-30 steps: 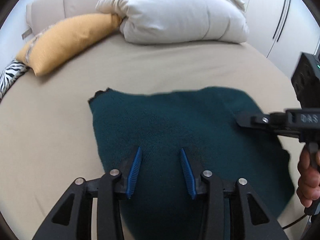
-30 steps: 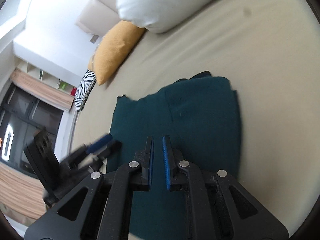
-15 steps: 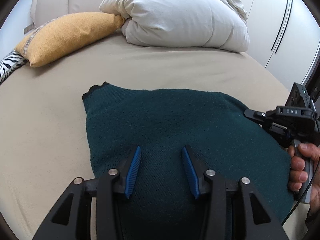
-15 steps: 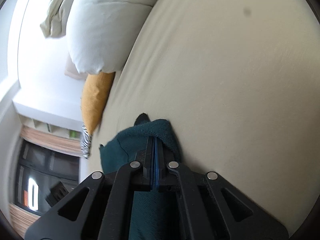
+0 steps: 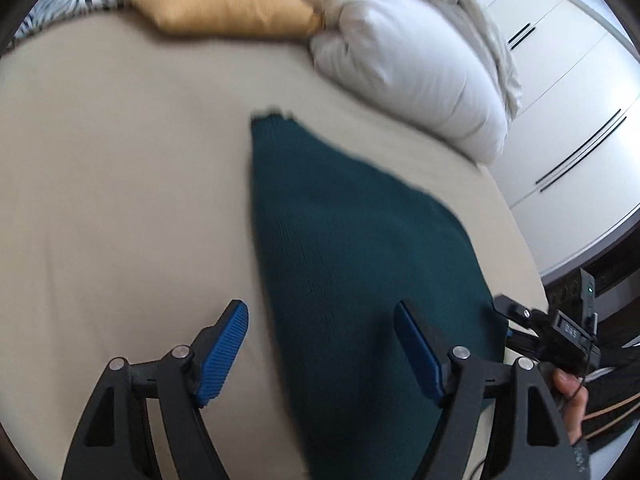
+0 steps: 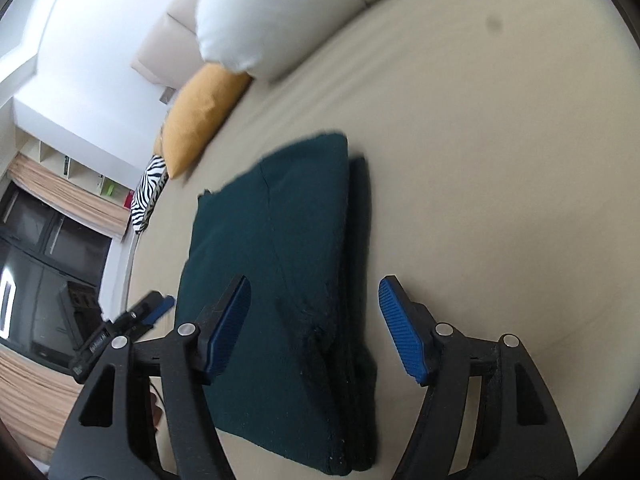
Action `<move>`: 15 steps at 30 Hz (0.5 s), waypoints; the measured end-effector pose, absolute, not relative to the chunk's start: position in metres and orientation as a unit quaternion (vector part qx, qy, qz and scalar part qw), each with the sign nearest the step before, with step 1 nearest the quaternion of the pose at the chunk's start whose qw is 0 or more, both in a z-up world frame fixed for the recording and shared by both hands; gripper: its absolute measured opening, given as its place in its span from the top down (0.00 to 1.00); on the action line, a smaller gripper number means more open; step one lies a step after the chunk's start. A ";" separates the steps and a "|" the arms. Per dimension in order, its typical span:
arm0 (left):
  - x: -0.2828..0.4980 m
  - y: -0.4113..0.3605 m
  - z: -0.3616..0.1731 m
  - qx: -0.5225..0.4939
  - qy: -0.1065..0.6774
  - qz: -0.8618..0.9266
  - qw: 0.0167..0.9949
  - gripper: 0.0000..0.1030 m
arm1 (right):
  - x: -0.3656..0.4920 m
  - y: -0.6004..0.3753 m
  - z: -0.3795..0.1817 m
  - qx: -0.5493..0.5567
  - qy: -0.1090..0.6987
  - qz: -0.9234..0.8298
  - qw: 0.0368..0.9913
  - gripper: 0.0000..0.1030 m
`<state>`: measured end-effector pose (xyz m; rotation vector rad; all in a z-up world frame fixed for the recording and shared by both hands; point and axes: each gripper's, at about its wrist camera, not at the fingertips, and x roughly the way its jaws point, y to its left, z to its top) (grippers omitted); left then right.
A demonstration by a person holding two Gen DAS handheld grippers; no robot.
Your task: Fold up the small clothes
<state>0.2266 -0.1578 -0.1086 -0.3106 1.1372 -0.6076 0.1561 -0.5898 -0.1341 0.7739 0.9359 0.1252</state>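
Your right gripper [image 6: 314,326], whose blue ribbed pads were pinched flat together over the dark teal knitted garment [image 6: 276,280] half a second ago, now has them spread wide above its folded right edge, gripping nothing. Your left gripper [image 5: 320,354] has widened its jaws too and has slid toward the garment's left border, so one pad now sits over the beige bed sheet [image 5: 120,208]. The garment now lies flat in stacked layers.

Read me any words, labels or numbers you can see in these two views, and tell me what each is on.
Right claw's body: a small light marking, too blurred to read.
Left claw's body: a pale marking, too blurred to read.
Teal garment, pillows, bed: no text visible.
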 end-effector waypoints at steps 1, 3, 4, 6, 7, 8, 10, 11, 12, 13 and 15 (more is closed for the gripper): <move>0.227 -0.165 -0.116 -0.145 0.541 -0.288 0.777 0.25 | 0.158 -0.589 -0.141 0.372 0.444 0.066 0.812 0.38; 0.225 -0.173 -0.118 -0.140 0.538 -0.288 0.780 0.25 | 0.160 -0.585 -0.150 0.382 0.446 0.087 0.805 0.45; 0.226 -0.178 -0.118 -0.136 0.538 -0.290 0.779 0.29 | 0.161 -0.582 -0.152 0.381 0.449 0.096 0.803 0.48; 0.228 -0.183 -0.118 -0.132 0.546 -0.286 0.776 0.36 | 0.166 -0.575 -0.157 0.362 0.460 0.093 0.805 0.58; 0.228 -0.185 -0.116 -0.124 0.549 -0.286 0.776 0.41 | 0.169 -0.573 -0.158 0.350 0.469 0.087 0.806 0.66; 0.226 -0.187 -0.113 -0.113 0.549 -0.285 0.778 0.46 | 0.168 -0.571 -0.159 0.341 0.477 0.078 0.806 0.67; 0.222 -0.190 -0.103 -0.090 0.546 -0.283 0.784 0.55 | 0.167 -0.565 -0.158 0.323 0.487 0.059 0.809 0.73; 0.220 -0.191 -0.098 -0.080 0.543 -0.282 0.787 0.60 | 0.165 -0.560 -0.153 0.304 0.490 0.048 0.815 0.74; 0.216 -0.190 -0.092 -0.071 0.541 -0.281 0.789 0.62 | 0.167 -0.550 -0.147 0.275 0.494 0.033 0.824 0.77; 0.213 -0.188 -0.088 -0.066 0.539 -0.281 0.791 0.64 | 0.165 -0.538 -0.139 0.234 0.498 0.015 0.835 0.78; 0.203 -0.183 -0.070 -0.046 0.528 -0.279 0.801 0.66 | 0.161 -0.506 -0.118 0.152 0.499 -0.017 0.853 0.80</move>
